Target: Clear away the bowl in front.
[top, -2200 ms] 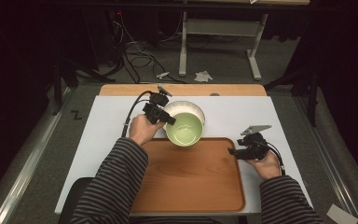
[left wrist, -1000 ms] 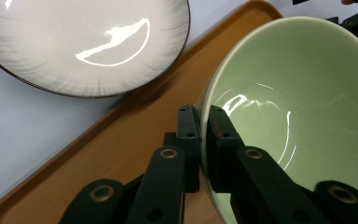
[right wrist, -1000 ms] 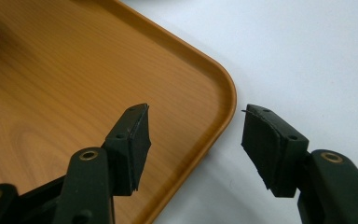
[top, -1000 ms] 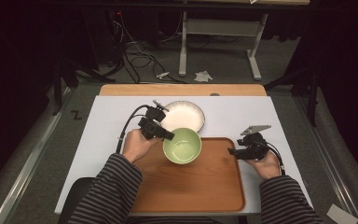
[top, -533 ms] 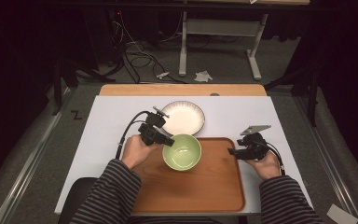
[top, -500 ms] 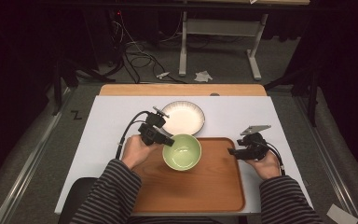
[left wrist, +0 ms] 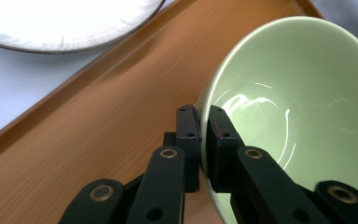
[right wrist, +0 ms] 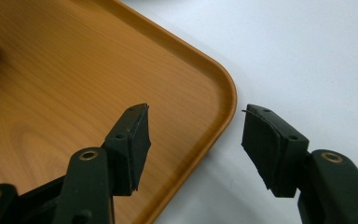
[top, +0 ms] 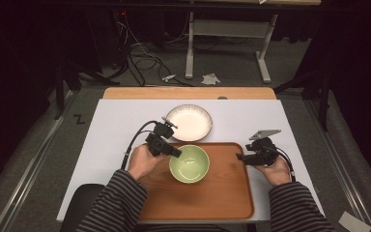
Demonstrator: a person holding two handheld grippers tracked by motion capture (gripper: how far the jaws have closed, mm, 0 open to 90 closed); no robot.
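On the wooden tray [top: 212, 203]: we count one green bowl [top: 189, 164].
Behind tray: one white plate [top: 189, 122].
Left gripper [left wrist: 204, 135]: clamped on bowl rim.
Right gripper [right wrist: 193, 142]: jaws apart, straddling tray edge.

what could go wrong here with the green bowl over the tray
The left tongs pinch only a small stretch of the green bowl rim, so it could swing or slip onto the tray. The bowl sits near the tray's far edge, close to the white plate, so it might knock against the plate.
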